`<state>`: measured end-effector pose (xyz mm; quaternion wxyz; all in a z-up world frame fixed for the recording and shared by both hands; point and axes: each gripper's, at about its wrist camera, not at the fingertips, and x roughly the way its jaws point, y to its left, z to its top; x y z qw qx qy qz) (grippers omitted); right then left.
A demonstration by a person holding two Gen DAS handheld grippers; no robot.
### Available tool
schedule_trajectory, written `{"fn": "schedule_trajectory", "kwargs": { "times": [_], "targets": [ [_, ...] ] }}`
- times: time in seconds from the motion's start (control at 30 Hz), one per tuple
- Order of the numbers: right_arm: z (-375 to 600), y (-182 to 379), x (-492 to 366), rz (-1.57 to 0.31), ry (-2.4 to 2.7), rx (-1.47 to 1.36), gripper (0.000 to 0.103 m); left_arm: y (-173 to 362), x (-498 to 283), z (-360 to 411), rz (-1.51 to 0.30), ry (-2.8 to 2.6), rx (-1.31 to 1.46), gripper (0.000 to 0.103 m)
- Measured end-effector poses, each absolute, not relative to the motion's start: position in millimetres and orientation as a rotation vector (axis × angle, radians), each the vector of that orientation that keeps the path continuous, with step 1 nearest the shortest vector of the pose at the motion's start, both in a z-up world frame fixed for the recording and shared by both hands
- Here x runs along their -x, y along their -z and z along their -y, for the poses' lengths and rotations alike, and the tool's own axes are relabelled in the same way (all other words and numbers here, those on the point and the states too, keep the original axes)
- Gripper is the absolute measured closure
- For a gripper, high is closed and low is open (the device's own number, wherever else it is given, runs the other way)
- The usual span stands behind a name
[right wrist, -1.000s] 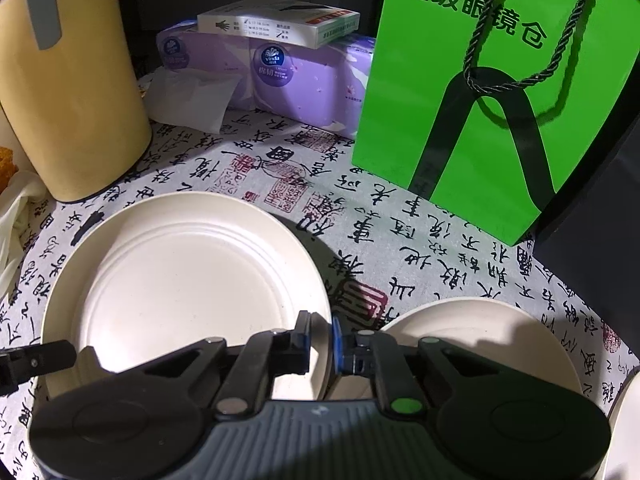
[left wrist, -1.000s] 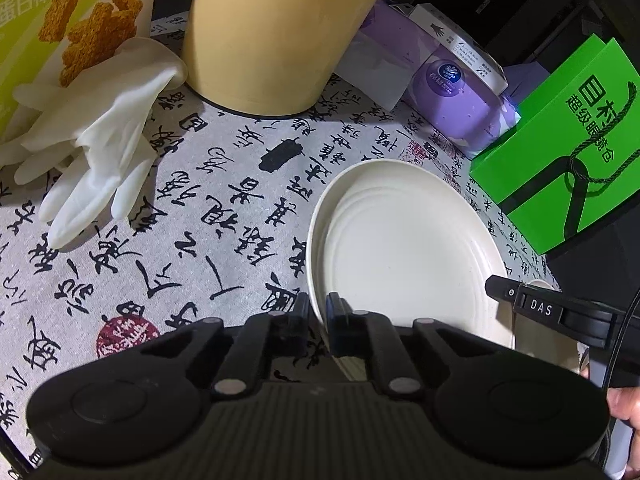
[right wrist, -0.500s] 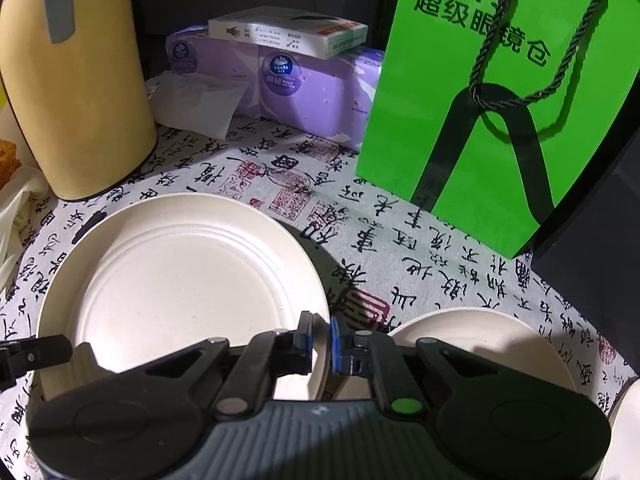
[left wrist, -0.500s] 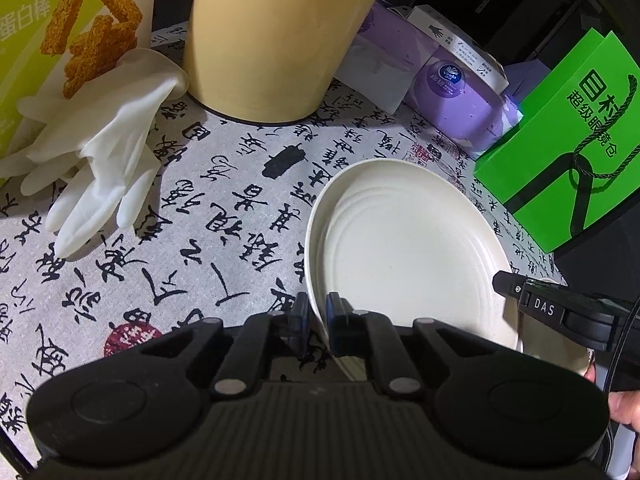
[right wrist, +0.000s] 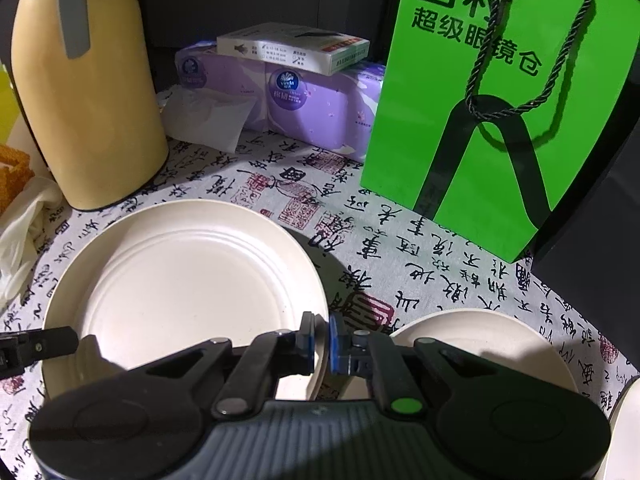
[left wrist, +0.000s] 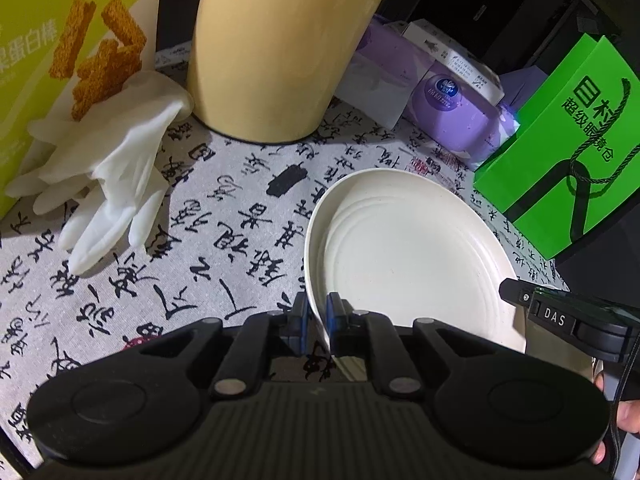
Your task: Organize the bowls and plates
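On opposite rims of the plate (left wrist: 404, 248), left gripper (left wrist: 318, 314) and right gripper (right wrist: 322, 340), both clamped, angled downward.

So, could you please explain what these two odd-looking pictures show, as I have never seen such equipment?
There is no robot here: a person holds a two-finger clamp in each hand, and each clamp carries a wide-angle camera looking along its fingers. One picture comes from the left gripper, the other from the right gripper. Both are shut on the rim of the same cream plate, at opposite sides of it. A second plate lies beside it on the calligraphy-print tablecloth. Around them stand a tall yellow jug, purple tissue packs with a small box on top, a green paper bag and white gloves.
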<state>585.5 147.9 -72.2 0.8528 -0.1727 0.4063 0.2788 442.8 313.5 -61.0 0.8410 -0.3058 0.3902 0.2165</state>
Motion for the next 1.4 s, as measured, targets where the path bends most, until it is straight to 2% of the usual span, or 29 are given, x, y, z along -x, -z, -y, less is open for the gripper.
{"fn": "schedule_trajectory", "kwargs": {
  "times": [1.4],
  "targets": [
    [-86,-5,-510,-0.727,-0.637,0.234,0.097,-19,-380,-280,-0.698,-0.435,0.538,0.093]
  ]
}}
